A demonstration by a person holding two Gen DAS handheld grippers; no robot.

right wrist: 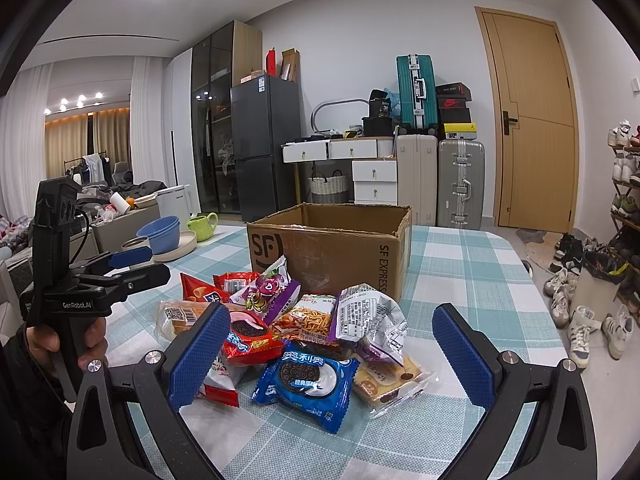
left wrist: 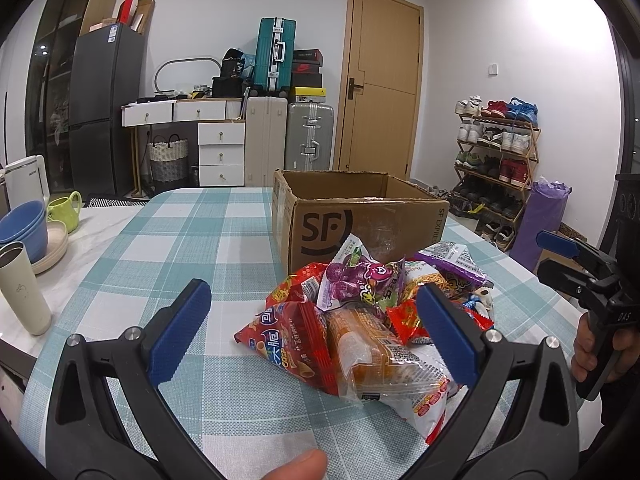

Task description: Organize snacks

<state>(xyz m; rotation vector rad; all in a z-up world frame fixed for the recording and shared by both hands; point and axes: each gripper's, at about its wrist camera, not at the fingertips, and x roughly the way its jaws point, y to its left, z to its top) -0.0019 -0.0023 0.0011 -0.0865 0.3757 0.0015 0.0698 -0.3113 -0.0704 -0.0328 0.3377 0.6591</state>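
— So, where do we stand with the snacks?

— Barely started, I'd say. From my seat the whole pile of snacks (right wrist: pixel 296 332) sits on the worktop (left wrist: pixel 192 232) just in front of the cardboard box (right wrist: pixel 332 248), and none of it is in my grip. What I can see of the inside of the box is bare cardboard wall; the floor of it is hidden from both cameras, so I can't swear it's empty.

— And your grippers?

— The left gripper (left wrist: pixel 316 332) hovers low over the near side of the pile, jaws spread wide, with a clear packet of bread (left wrist: pixel 368 352) and a red bag of crisps (left wrist: pixel 288 344) between them but not pinched. The right gripper (right wrist: pixel 332 356) has its jaws spread too, and a blue cookie packet (right wrist: pixel 308 384) lies nearest between them. Nothing is held.

— What's in the heap?

— A purple packet (right wrist: pixel 268 292) on top, an orange noodle bag (right wrist: pixel 312 320), a crumpled silver-and-purple bag (right wrist: pixel 368 320), a clear packet of biscuits (right wrist: pixel 392 380), some red ones. They overlap, touching each other.

— So what's left?

— Everything, by my reckoning: each packet has to be picked out and put in the box, or sorted, one at a time. Bowls (left wrist: pixel 24 228) and a green mug (left wrist: pixel 66 210) stand well apart at the left.
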